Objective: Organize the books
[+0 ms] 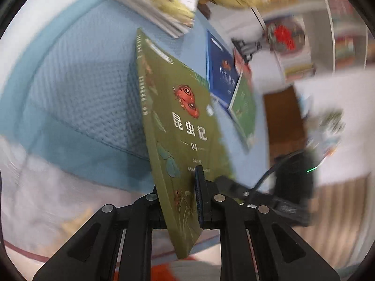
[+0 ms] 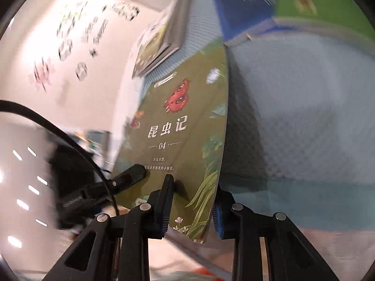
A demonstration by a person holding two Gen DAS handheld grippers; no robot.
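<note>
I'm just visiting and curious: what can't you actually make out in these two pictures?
- Left wrist view: titles on the stack of books, smeared by blur.
- Left wrist view: shelves, blurred, cut by the lens edge.
- Right wrist view: blue book lettering, streaked.
- Both views: olive book back cover, facing away.

An olive-green book (image 1: 178, 126) with a red bug, white title characters and "04" on its cover stands tilted on edge above a blue mat. A blue book (image 1: 220, 72) and a green book (image 1: 245, 107) lie flat farther back, overlapping; a stack of books (image 1: 152, 4) sits at the mat's far end.
</note>
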